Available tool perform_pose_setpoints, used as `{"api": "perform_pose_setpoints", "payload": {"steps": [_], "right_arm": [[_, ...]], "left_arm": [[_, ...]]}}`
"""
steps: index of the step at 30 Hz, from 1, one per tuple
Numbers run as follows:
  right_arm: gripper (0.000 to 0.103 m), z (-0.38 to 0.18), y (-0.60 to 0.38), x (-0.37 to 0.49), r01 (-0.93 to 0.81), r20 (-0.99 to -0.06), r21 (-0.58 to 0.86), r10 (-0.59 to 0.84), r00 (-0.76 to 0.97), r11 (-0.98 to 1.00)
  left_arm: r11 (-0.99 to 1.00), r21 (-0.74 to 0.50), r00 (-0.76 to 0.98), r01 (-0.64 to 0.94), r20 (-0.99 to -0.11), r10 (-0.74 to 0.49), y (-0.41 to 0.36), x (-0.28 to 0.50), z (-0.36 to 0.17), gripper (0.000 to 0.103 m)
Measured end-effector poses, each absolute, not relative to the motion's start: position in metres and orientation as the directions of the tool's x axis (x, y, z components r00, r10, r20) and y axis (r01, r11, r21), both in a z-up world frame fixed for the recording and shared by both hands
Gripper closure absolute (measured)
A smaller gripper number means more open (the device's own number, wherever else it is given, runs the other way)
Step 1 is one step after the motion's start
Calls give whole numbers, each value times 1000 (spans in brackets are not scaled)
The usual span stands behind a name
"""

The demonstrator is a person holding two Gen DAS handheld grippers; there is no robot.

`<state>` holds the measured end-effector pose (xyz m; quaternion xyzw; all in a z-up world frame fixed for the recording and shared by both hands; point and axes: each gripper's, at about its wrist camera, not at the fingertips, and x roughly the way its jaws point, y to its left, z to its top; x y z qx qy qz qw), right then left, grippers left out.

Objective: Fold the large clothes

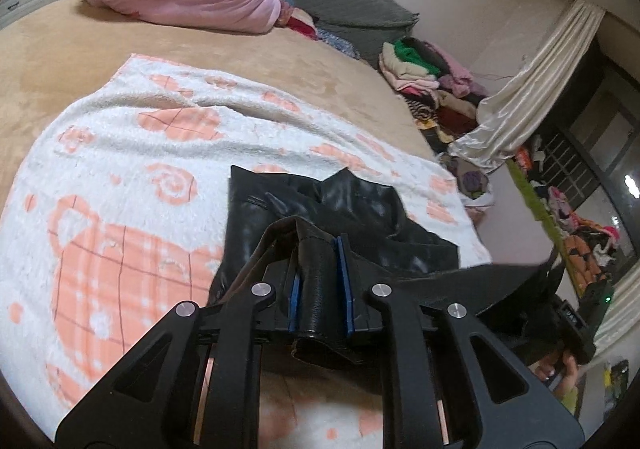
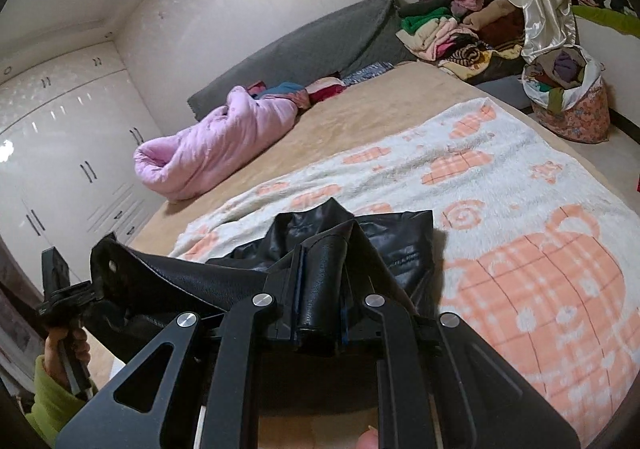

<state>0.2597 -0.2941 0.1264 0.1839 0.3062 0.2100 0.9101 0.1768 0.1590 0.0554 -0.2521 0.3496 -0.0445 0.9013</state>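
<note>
Between the left gripper's [image 1: 320,285] blue pads [image 1: 343,281], a bunched fold of the black leather garment [image 1: 340,217] was pinched, the jaws nearly together on it. The right gripper [image 2: 320,289] held a second bunch of the same garment the same way, pressed tight on the material. Each gripper pointed forward and somewhat down over the bed [image 1: 60,49].

From the two grip points the leather ran in a taut band between the grippers, lifted off the bedding. In the left view, the band led right toward the other handle and the person's right hand [image 1: 560,369]. In the right view, it led left to the left hand [image 2: 66,349] in a green sleeve [image 2: 48,401].

Beyond the grippers, the rest of the garment lay crumpled on the white-and-orange blanket [image 1: 120,169], which was spread over the tan bed. The far part showed a creased, uneven outline, not a squared shape.

Farther off lay a pink quilt [image 2: 216,141], a grey headboard cushion [image 2: 312,41] and a heap of mixed clothes [image 2: 452,29].

Judged progress: early. One edge was gripped at two points and raised. No finished fold was visible. Remaining work appeared to be carrying that edge over, laying it flat, and repeating until compact.
</note>
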Motion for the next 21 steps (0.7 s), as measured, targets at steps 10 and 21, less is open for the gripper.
{"api": "perform_pose_setpoints", "payload": {"steps": [10,21], "right_arm": [[90,94,-290,318,-159,-570,485,448,689,860],[89,56,-287,353,-101,-643,450,400,653,887]], "left_arm": [[882,-444,720,-157,-663,-205,159,220,30,93],[890,-403,693,-215,-705,-152,159,246,-1,87]]}}
